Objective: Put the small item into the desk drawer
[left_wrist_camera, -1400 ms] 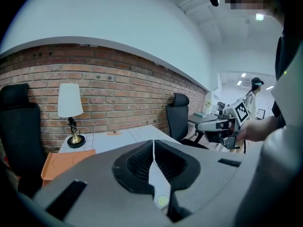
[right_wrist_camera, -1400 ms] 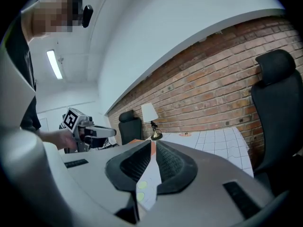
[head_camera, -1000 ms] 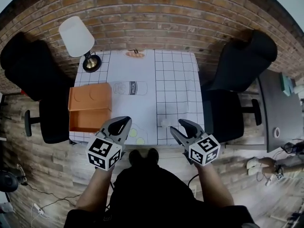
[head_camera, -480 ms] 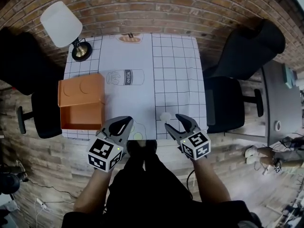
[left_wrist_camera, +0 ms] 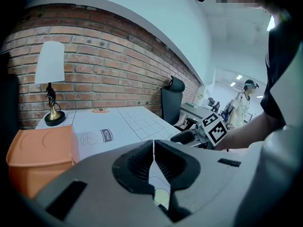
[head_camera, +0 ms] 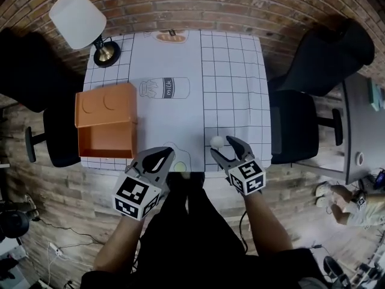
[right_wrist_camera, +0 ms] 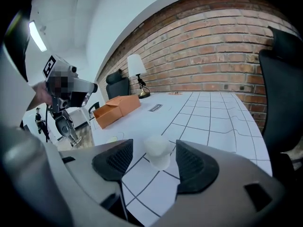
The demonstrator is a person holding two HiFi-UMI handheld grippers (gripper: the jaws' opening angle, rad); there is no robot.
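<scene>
Hovering both grippers at the table's (head_camera: 180, 53) near edge.
The left gripper's (left_wrist_camera: 154, 143) jaws are closed, empty; the right gripper's (head_camera: 221, 146) jaws, just opened wider, flank the small white item (right_wrist_camera: 157, 150) without touching it; the open orange drawer box (head_camera: 105, 125) sits farther back, left.

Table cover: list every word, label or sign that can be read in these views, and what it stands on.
"milk": on the bottle drawing printed on the table cover.
Orange drawing at the cover's far edge: any lettering is too small to read.
Both marker cubes: coded squares only, no words.
</scene>
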